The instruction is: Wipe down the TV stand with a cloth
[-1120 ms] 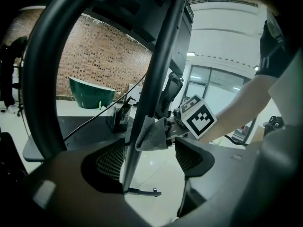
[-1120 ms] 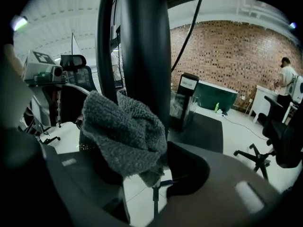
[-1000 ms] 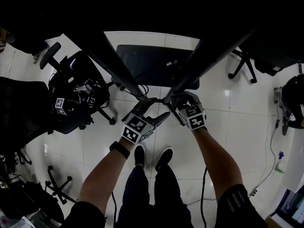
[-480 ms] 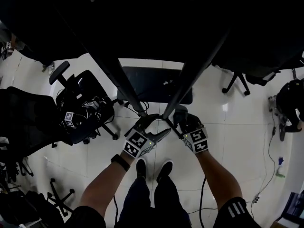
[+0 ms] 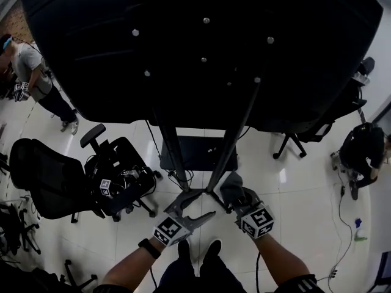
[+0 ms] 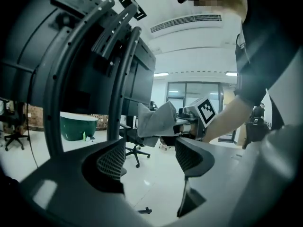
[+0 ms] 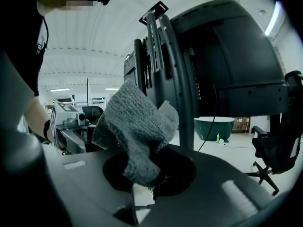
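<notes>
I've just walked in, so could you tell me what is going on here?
A person stands behind the TV, a gripper in each hand. The right gripper has just been closing its jaws on a grey cloth and pinches it near the stand poles. The left gripper is open and empty.

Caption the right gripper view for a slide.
Right gripper, its jaws just closing onto a grey knitted cloth, faces the dark uprights of the TV stand.
</notes>
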`<state>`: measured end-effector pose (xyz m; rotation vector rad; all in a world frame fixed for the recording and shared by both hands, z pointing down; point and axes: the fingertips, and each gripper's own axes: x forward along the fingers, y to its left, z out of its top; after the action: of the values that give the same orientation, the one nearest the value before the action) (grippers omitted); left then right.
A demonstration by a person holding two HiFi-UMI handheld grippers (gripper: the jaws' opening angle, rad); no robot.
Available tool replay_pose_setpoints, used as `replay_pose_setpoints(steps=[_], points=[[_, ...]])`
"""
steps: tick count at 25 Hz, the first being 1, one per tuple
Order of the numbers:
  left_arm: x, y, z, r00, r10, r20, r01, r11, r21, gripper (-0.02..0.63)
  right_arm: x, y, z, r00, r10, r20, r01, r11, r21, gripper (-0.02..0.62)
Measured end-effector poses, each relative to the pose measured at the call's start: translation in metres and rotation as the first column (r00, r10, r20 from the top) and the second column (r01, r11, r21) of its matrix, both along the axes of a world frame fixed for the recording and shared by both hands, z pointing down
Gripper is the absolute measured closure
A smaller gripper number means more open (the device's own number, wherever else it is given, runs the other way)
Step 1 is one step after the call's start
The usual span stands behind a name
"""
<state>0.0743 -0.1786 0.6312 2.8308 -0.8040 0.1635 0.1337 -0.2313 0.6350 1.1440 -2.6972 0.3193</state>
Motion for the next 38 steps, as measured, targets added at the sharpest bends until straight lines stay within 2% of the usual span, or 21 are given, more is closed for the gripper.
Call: replay_pose_setpoints(steps=[5,9,14,19,28,38], points=[[-0.029,0.025,-0.061,0.998,-0.035,-0.043,0.038,0.997,0.071,0.256,0.003,0.024,-0.078,0.996,0.033,0.084,-0.04,0.996,0.075,0.551],[-0.048,0.052,-0.092,0.998,-0.044,-0.051,0.049,0.994,0.094,0.257,0.01,0.055,-0.11,0.989,0.061,0.132,-0.073,0.994,0.081,0.552],[-0.07,0.078,-0.107,0.992,-0.103,-0.075,0.111,0.988,0.108,0.258,0.017,0.097,-0.128,0.984,0.078,0.158,-0.092,0.993,0.08,0.554],[-0.08,0.095,-0.117,0.986,-0.129,-0.104,0.14,0.984,0.111,0.262,0.024,0.125,-0.133,0.975,0.095,0.202,-0.109,0.992,0.059,0.555],[-0.082,0.101,-0.133,0.987,-0.109,-0.118,0.125,0.983,0.135,0.264,0.013,0.135,-0.146,0.975,0.099,0.2,-0.12,0.988,0.094,0.565],[-0.102,0.11,-0.127,0.989,-0.105,-0.107,0.119,0.985,0.129,0.268,-0.012,0.152,-0.142,0.972,0.093,0.217,-0.112,0.99,0.08,0.565]])
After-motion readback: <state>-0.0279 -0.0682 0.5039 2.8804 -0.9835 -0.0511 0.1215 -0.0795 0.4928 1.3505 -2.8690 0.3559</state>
